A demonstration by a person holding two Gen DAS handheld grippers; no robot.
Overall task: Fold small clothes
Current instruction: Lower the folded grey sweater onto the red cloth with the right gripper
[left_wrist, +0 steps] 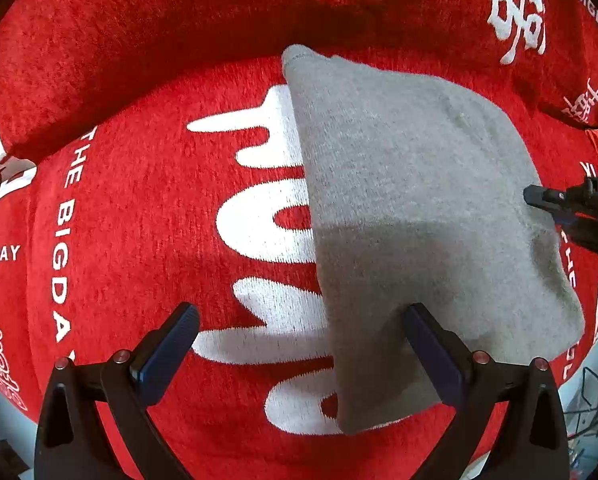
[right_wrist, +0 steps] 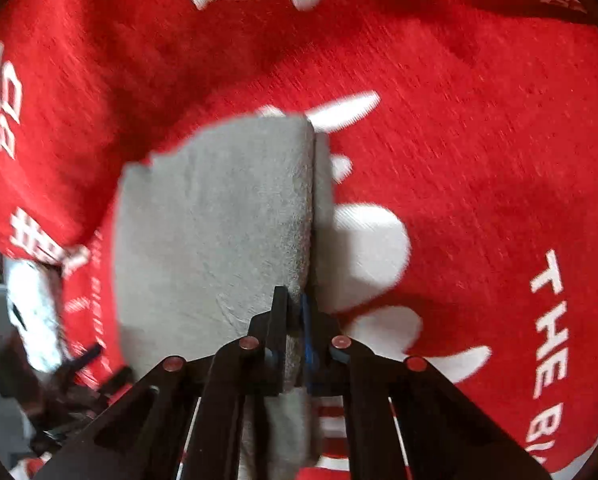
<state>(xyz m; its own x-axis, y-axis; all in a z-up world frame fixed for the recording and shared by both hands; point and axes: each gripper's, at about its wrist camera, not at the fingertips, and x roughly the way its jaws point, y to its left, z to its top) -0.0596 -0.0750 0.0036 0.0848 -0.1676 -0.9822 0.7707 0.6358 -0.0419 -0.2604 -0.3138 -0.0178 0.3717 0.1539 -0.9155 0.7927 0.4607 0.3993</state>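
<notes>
A small grey knit garment [left_wrist: 411,208] lies folded on a red blanket [left_wrist: 147,216]. My left gripper [left_wrist: 303,332] hovers above its near end and is open. The left finger [left_wrist: 171,344] is over the blanket, the right finger [left_wrist: 431,348] over the grey cloth, and neither pad presses on it. At the right edge of the left wrist view, the right gripper [left_wrist: 533,196] touches the garment's side. In the right wrist view, the right gripper [right_wrist: 293,300] is shut on the grey garment [right_wrist: 219,220], pinching a fold of its near edge.
The red blanket [right_wrist: 479,140] carries large white lettering and rises in a thick fold [left_wrist: 179,40] at the back. A dark wire frame [left_wrist: 591,400] shows past the blanket's edge at lower right. A white object [right_wrist: 35,312] and dark clutter lie off the blanket at the left.
</notes>
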